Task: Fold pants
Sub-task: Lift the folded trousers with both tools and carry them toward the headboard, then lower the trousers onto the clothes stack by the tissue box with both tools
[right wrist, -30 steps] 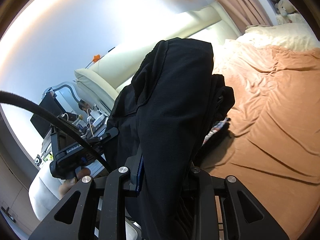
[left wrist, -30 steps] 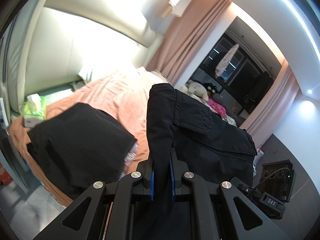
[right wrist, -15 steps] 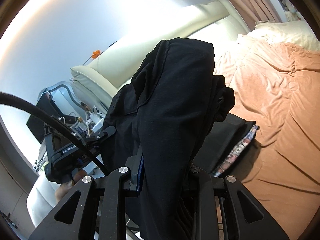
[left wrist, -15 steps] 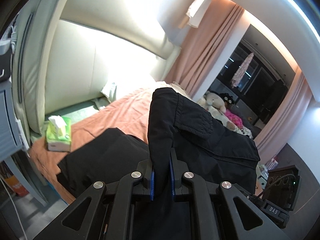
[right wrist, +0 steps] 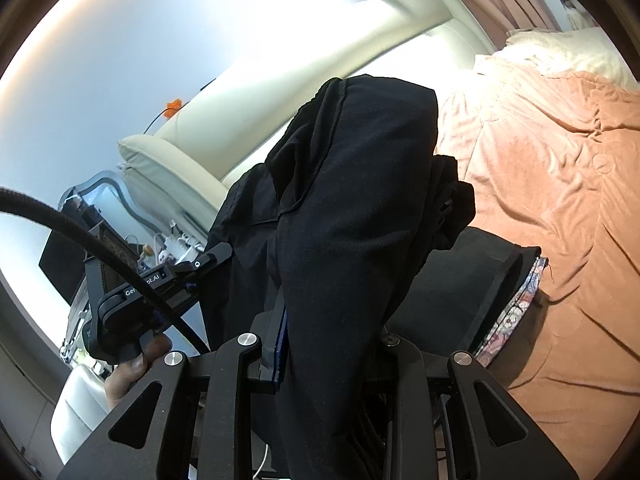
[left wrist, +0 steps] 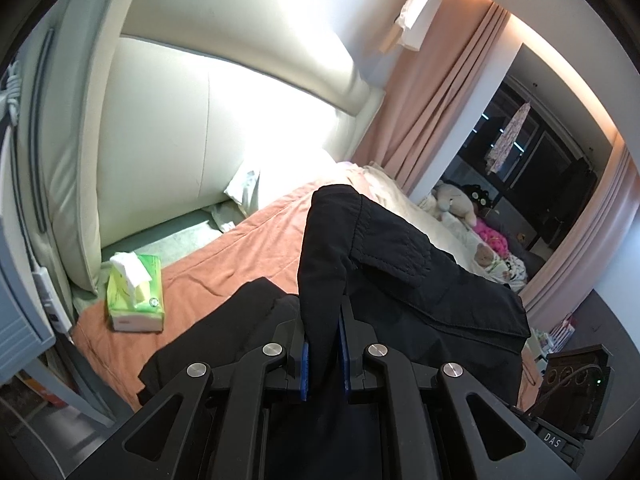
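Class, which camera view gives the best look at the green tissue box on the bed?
The left wrist view: the green tissue box sits whole on the orange bedsheet, white tissue sticking out, nothing covering it. The right wrist view shows none of it; black pants fill its middle.

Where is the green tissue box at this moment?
In the left wrist view, the green tissue box stands at the left, on the orange bedspread near the cream headboard, apart from the black pants.

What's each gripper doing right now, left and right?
Left gripper: shut on the black pants, fabric pinched between its blue pads.
Right gripper: shut on the black pants, cloth draped over its jaws.
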